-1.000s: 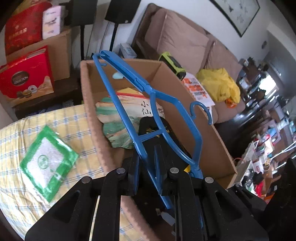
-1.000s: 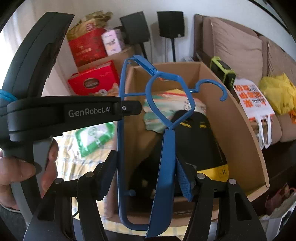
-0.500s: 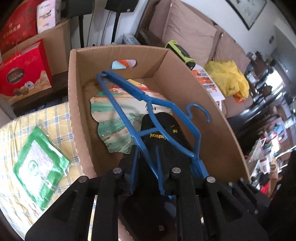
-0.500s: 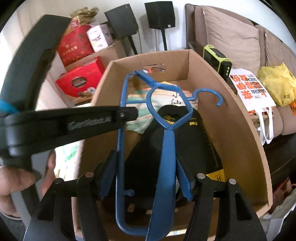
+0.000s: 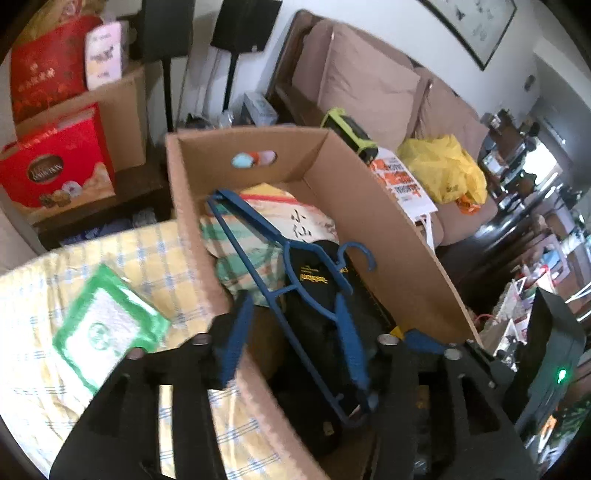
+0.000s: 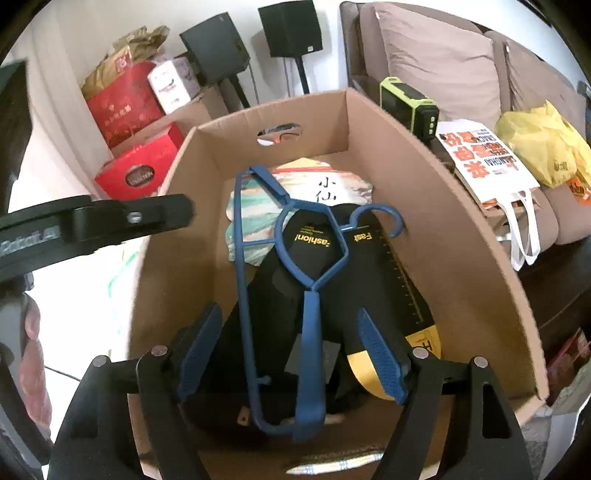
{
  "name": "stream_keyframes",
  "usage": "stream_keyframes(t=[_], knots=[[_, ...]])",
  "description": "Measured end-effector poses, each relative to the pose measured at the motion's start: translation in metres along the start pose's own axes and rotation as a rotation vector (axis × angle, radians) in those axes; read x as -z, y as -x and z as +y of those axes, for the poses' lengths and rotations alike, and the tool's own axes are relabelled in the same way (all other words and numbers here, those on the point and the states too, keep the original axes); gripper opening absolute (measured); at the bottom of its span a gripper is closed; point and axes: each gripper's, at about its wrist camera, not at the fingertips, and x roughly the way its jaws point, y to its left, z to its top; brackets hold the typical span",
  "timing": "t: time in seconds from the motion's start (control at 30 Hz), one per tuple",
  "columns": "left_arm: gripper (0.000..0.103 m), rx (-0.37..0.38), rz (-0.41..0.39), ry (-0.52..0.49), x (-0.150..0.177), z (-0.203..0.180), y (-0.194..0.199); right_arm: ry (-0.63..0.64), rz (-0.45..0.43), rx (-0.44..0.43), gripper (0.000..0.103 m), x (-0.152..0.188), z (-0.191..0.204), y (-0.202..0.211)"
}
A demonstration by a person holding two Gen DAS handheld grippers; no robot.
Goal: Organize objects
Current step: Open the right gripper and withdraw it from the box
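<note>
Hanger (image 6: 314,295) now lying loose in the box (image 6: 461,221), was clamped before | left gripper (image 5: 317,339) opening, nothing pinched | right gripper (image 6: 291,354) opening too, pads clear

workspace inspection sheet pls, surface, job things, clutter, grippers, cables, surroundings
surface: yellow checked cloth beside the cardboard box.
job's things: blue hanger lies in the box on black insoles and a printed fan.
clutter: green packet on the cloth.
grippers: left gripper and right gripper opening, pads clear of the hanger.
cables: nothing seen.
surroundings: sofa, red gift boxes, speakers.
</note>
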Motion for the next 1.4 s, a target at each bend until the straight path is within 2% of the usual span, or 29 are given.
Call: stream_keyframes(t=[0.07,0.1,0.13,0.17,0.2,0.27,0.33,0.6,0.67,0.9,1.1,1.4], knots=[[0.072,-0.007,-0.023,0.003,0.002,0.006,0.013,-0.001,-0.016,0.002,0.08,-0.001,0.001,0.009],[0.078,-0.012,-0.04,0.016,0.004,0.012,0.021,0.002,-0.023,0.005,0.08,-0.003,0.003,0.012],[0.088,-0.018,-0.053,0.028,0.004,0.015,0.027,0.008,-0.031,0.01,0.081,-0.003,0.006,0.017],[0.094,-0.03,-0.068,0.043,0.006,0.022,0.034,0.015,-0.037,0.013,0.082,-0.004,0.009,0.02],[0.095,-0.038,-0.074,0.049,0.006,0.026,0.038,0.024,-0.043,0.018,0.082,-0.005,0.013,0.023],[0.096,-0.063,-0.082,0.052,0.009,0.036,0.047,0.039,-0.054,0.024,0.084,-0.006,0.021,0.029],[0.096,-0.087,-0.082,0.052,0.013,0.048,0.054,0.045,-0.058,0.024,0.091,-0.007,0.028,0.032],[0.1,-0.125,-0.098,0.082,0.036,0.088,0.082,0.093,-0.066,0.013,0.093,-0.009,0.062,0.038],[0.101,-0.134,-0.104,0.086,0.043,0.095,0.088,0.104,-0.066,0.017,0.103,-0.01,0.07,0.038],[0.103,-0.18,-0.114,0.089,0.062,0.116,0.103,0.13,-0.073,0.018,0.103,-0.009,0.092,0.04],[0.103,-0.183,-0.096,0.104,0.076,0.134,0.11,0.154,-0.073,0.006,0.103,-0.006,0.112,0.039],[0.103,-0.185,-0.07,0.2,0.099,0.186,0.114,0.203,-0.024,-0.078,0.103,0.001,0.148,0.023]])
